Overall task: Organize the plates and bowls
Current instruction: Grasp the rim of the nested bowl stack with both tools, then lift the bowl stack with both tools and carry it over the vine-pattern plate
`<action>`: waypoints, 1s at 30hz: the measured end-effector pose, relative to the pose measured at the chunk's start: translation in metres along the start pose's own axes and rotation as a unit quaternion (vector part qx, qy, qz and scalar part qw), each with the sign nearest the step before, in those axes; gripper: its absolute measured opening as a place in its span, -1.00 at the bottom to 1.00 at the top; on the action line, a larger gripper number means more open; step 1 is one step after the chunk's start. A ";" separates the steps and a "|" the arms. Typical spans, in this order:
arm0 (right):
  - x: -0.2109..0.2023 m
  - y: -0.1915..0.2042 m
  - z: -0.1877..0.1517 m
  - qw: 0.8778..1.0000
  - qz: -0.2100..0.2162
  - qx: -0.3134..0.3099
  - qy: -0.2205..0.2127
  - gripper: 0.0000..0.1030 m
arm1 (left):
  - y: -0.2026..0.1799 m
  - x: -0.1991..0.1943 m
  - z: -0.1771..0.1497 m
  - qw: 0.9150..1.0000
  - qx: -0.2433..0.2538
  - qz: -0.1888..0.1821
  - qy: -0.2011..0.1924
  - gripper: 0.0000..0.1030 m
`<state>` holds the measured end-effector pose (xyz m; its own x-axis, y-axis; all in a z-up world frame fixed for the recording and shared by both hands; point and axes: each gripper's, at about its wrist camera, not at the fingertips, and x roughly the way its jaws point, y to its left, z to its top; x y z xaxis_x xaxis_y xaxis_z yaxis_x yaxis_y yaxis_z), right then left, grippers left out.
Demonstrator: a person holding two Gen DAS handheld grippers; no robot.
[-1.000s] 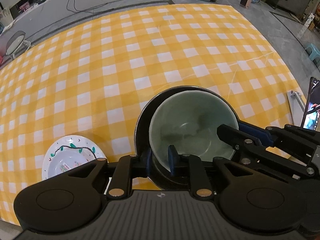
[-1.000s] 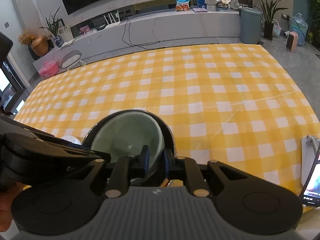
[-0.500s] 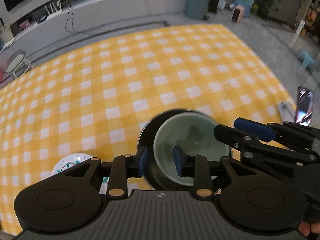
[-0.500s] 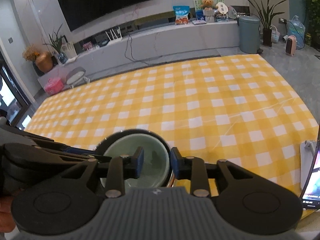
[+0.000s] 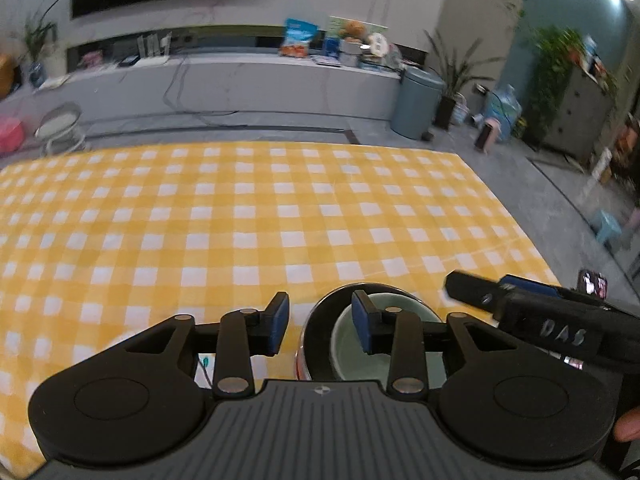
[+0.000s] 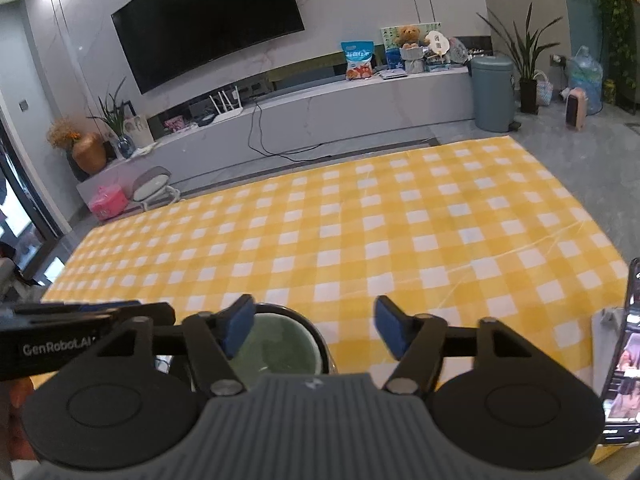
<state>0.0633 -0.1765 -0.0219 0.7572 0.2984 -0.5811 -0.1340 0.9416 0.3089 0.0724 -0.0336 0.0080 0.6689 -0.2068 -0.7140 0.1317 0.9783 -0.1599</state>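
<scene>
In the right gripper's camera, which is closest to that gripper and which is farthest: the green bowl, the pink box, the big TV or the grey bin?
1. green bowl: right below the right gripper, under its left finger.
2. pink box: on the floor past the table's far left corner.
3. grey bin: far right, beside the long shelf.
4. TV: on the back wall, farthest.

Nested bowls (image 5: pixel 352 344) and phone (image 6: pixel 624 360) flank bare tablecloth (image 6: pixel 360 232).

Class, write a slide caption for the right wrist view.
Open right claw above a green bowl nested in a dark bowl on yellow-checked cloth.
</scene>
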 end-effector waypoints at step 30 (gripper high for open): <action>0.071 -0.056 -0.050 0.932 0.062 0.306 0.186 0.45 | 0.051 0.068 -0.055 0.964 -0.239 -0.072 0.094 0.28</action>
<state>0.0920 -0.2000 -0.1180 0.4700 0.5395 -0.6986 0.2701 0.6655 0.6958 0.0843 0.0014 -0.0858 0.5184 -0.3824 -0.7649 -0.1695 0.8308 -0.5302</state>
